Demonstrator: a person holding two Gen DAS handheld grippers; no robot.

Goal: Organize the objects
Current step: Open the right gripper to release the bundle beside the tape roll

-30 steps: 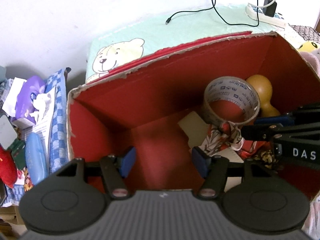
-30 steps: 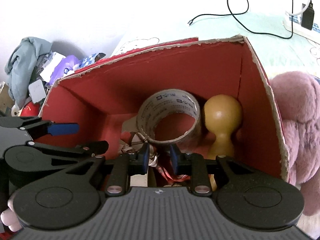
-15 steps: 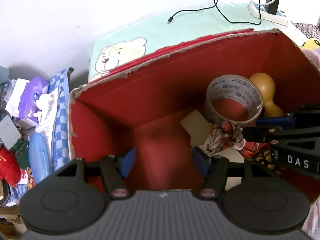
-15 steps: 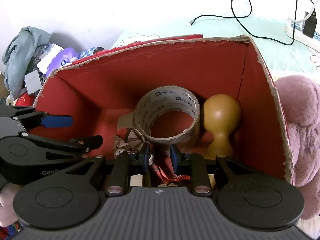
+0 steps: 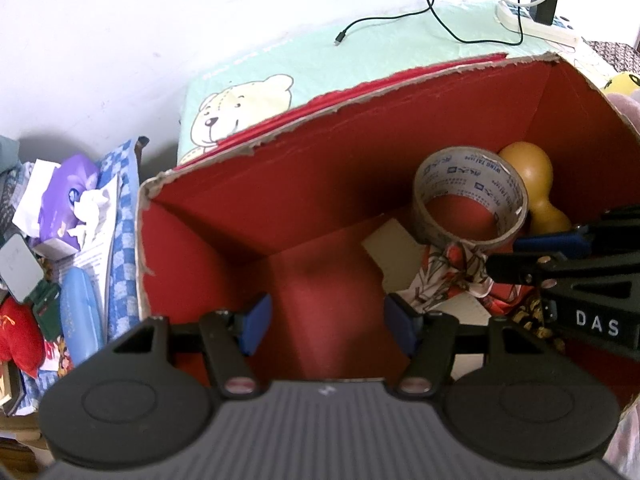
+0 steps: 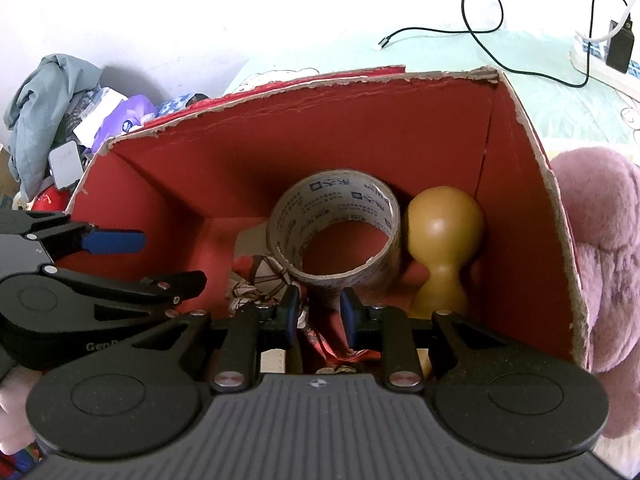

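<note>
Your right gripper (image 6: 319, 313) sits directly before the tape roll (image 6: 340, 232), jaws narrowed around patterned cloth (image 6: 260, 280) (grip unconfirmed); your left gripper (image 5: 326, 320), released, stands farther off.

This is a lived-in home, most likely a bedroom. A pale green sheet (image 5: 400, 40) printed with a cartoon bear (image 5: 244, 108) covers a bed against a plain white wall (image 5: 160, 20), with a power strip (image 5: 536, 26) and a loose charging cable (image 5: 432, 20) lying on it and a pink plush toy (image 6: 600, 280) beside a torn red cardboard box (image 6: 360, 128). Off to one side sits a heap of household clutter: a purple tissue pack (image 5: 68, 196), a blue checked cloth (image 5: 124, 208) and a crumpled grey garment (image 6: 44, 100).
</note>
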